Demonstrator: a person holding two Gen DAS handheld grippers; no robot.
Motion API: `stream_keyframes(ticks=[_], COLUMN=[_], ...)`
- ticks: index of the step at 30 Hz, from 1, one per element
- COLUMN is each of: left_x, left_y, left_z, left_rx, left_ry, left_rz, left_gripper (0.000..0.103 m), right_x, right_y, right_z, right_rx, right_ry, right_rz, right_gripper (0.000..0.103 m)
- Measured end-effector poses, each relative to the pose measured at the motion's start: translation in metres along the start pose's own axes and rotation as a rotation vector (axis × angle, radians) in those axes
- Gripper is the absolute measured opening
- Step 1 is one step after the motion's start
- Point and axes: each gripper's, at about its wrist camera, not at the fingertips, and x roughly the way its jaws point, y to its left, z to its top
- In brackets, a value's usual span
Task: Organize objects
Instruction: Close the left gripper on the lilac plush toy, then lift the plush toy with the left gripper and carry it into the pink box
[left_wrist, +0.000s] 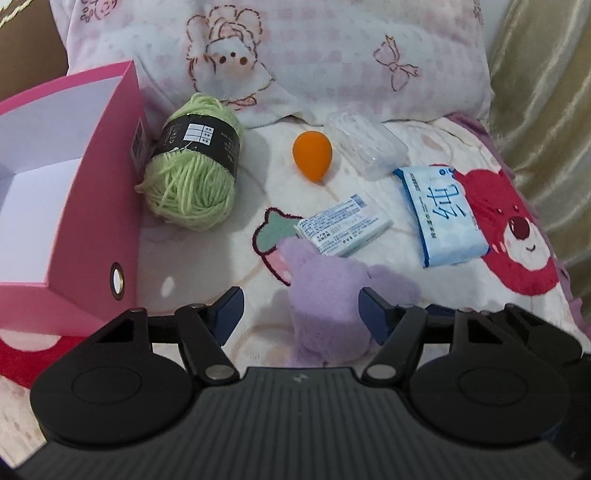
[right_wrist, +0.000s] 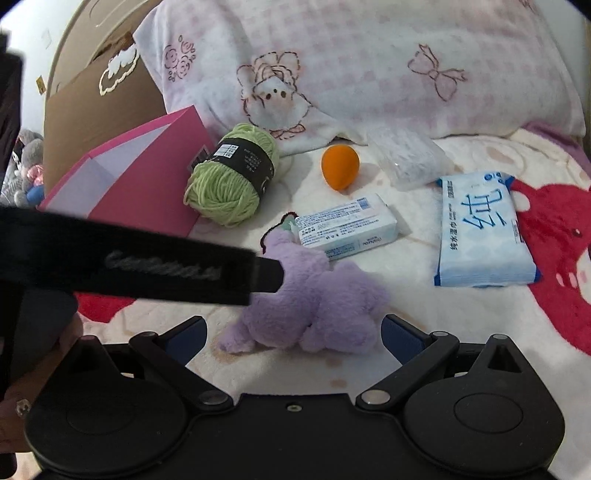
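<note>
A purple plush toy (left_wrist: 328, 306) (right_wrist: 314, 306) lies on the bed blanket. My left gripper (left_wrist: 301, 310) is open with the toy between its fingers, not clamped. My right gripper (right_wrist: 293, 334) is open just before the toy. An open pink box (left_wrist: 66, 192) (right_wrist: 147, 184) stands at the left. Beyond the toy lie a green yarn ball (left_wrist: 195, 166) (right_wrist: 232, 177), an orange egg-shaped sponge (left_wrist: 312, 155) (right_wrist: 340, 166), a white-blue small packet (left_wrist: 343, 229) (right_wrist: 347, 227), a blue wipes pack (left_wrist: 443, 218) (right_wrist: 480, 232) and a clear plastic case (left_wrist: 365, 144) (right_wrist: 406, 158).
A pink-and-white pillow (left_wrist: 295, 55) (right_wrist: 369, 66) lies behind the objects. The left gripper's black body (right_wrist: 129, 266) crosses the right wrist view. A brown cardboard box (right_wrist: 103, 107) stands behind the pink box. A beige curtain (left_wrist: 546, 110) hangs at the right.
</note>
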Motion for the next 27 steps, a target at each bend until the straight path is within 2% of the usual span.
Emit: stream_keyframes(ticks=[3,6,8,11,12,13,22,24,27], left_x=[0.007,0.012,0.014,0.016,0.018,0.019,0.020,0.019,0.017], left_y=[0.007,0.009,0.012,0.016,0.016,0.016,0.014,0.016,0.020], left_z=[-0.004,-0.011,-0.014,-0.015,-0.016,-0.016,-0.019,-0.018,-0.017], left_rx=[-0.037,-0.031,-0.059,-0.106,-0.119,-0.132,-0.162,-0.179,-0.203], left_ry=[0.003,0.000,-0.006,0.000,0.004,0.010,0.009,0.017,0.024], left_rz=[-0.028,-0.017,-0.051,-0.104,-0.126,-0.146,-0.120,-0.127,-0.152], left_gripper=[0.068,0.067,0.063,0.046,0.037,0.034,0.033,0.032,0.032], right_x=[0.008,0.013,0.014,0.015,0.015,0.016,0.026,0.025,0.023], right_y=[0.003,-0.002,-0.006,-0.008,-0.007,-0.005,0.000,0.003,0.006], right_z=[0.000,0.000,0.000,-0.003,-0.004,-0.004,-0.002,0.000,-0.001], right_rx=[-0.035,-0.026,-0.017,-0.029,-0.039,-0.053,-0.059,-0.086,-0.111], right_ry=[0.008,0.026,0.018,0.000,-0.002,-0.005,0.035,0.039,0.036], right_rz=[-0.031,-0.055,-0.049,-0.059,-0.061,-0.067,-0.095,-0.081,-0.070], right_gripper=[0.097,0.091,0.090,0.088,0.088,0.088,0.087,0.080,0.078])
